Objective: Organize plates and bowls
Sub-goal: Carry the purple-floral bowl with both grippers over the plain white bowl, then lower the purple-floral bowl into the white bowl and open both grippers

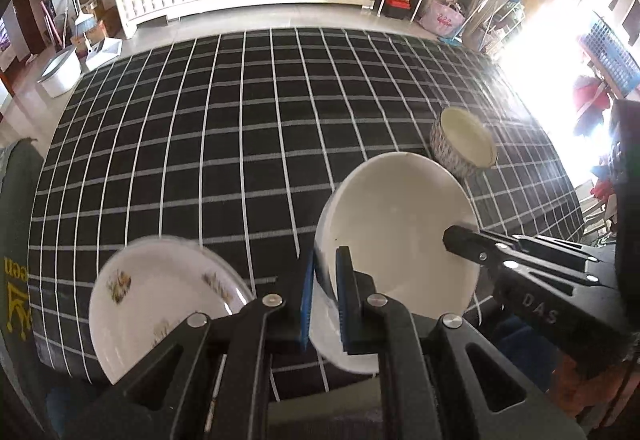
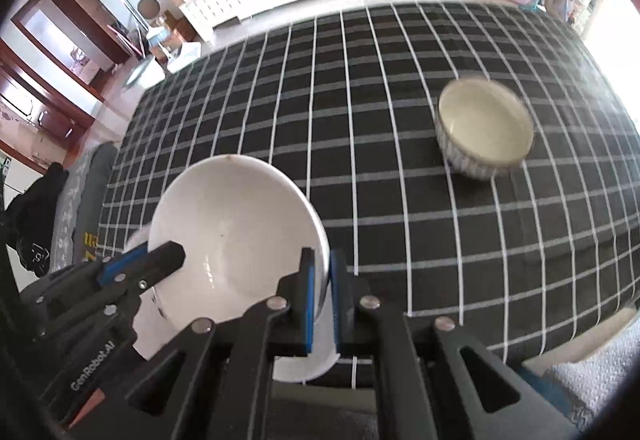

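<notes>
Mid-carry above checkered tabletop (image 1: 224, 143): white bowl (image 1: 396, 224) pinched at opposite rims by both nearly closed grippers' fingers (image 1: 307, 300); next, nesting into patterned bowl (image 2: 484, 127).

Both views are bright with daylight. In the left wrist view the light enters from the window (image 1: 560, 39) at the right, which is blown out to pure white; the glare washes over the right part of the checked tablecloth (image 1: 240, 143) and greys its black squares. The right wrist view shows the same overexposure at its right edge. Fisheye distortion is strong: the cloth's grid lines bow outward and the corners fall into dark vignette. The patterned bowl (image 2: 484, 127) is smeared by motion blur, as is the flowered plate (image 1: 160, 300) along its rim (centre details stay readable). The white bowl (image 2: 236, 236) carries small specular highlights. Shadows on the cloth are faint.
</notes>
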`<state>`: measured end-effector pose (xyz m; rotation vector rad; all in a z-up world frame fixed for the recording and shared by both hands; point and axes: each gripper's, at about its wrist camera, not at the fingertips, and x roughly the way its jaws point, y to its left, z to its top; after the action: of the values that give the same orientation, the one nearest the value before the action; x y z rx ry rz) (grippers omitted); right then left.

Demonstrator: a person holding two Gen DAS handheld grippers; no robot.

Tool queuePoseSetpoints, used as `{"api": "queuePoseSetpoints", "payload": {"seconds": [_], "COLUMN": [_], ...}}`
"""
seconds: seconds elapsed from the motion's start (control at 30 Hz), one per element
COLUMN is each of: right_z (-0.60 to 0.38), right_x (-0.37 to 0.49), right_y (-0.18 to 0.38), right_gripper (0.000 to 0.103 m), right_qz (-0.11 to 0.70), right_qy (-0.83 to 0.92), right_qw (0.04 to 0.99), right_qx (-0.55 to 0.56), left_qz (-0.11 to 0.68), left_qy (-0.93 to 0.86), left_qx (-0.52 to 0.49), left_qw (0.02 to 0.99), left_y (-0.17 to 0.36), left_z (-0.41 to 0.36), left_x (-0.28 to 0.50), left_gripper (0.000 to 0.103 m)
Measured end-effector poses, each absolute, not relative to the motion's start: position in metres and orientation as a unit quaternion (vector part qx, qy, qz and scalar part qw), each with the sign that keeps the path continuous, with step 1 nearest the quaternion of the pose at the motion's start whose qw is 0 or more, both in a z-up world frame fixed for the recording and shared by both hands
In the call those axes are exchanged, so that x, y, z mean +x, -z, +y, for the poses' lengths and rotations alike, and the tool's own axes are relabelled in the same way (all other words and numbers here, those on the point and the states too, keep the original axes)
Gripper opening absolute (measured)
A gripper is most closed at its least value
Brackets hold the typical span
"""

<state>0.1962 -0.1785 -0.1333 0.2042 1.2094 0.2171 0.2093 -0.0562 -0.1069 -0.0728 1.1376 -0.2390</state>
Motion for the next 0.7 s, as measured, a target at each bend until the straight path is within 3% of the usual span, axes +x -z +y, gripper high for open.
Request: {"api": "queuePoseSetpoints", "payload": {"seconds": [0.7], "right_z": [-0.168], "right_x": [0.173], "right_y": [0.174], "right_gripper": [0.010], "right_qz": [0.605], "right_qy": [-0.092], "right_qw": [0.788], "right_qx": [0.069], "left_qz": [0.579], "left_qy": [0.110], "left_qx": [-0.037], "left_qw": [0.807], "left_y": [0.158], "left_z": [-0.059], "left_x": [0.178], "left_gripper": [0.009]}}
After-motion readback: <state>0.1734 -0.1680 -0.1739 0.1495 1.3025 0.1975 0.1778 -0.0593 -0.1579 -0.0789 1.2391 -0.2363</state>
